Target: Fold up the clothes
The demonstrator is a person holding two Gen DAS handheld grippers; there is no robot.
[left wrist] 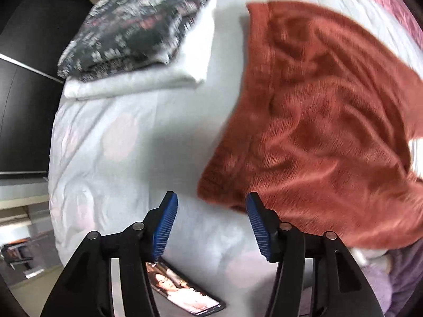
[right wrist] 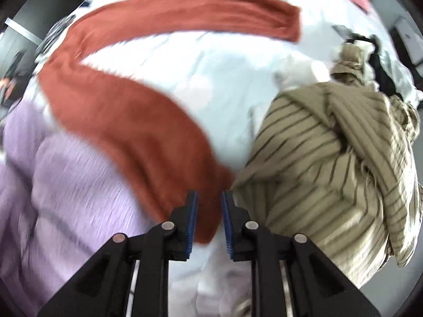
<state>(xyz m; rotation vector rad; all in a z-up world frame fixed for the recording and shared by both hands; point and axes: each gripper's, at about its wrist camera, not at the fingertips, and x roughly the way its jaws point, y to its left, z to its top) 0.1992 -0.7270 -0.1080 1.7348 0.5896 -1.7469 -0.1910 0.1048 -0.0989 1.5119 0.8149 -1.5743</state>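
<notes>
Right gripper pinches a corner of the rust garment, jaws nearly closed on the fabric; left gripper is spread wide, holding nothing, just beside the garment's near edge. Garment drapes across the bed, one sleeve trailing far. Judged soft, fuzzy, light, limp: take it by hems or shoulder seams. Motion blur hides finer detail.

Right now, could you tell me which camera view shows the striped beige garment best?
The right wrist view: the striped beige garment fills its right side, heaped on the bed. The left wrist view does not show it at all.
</notes>
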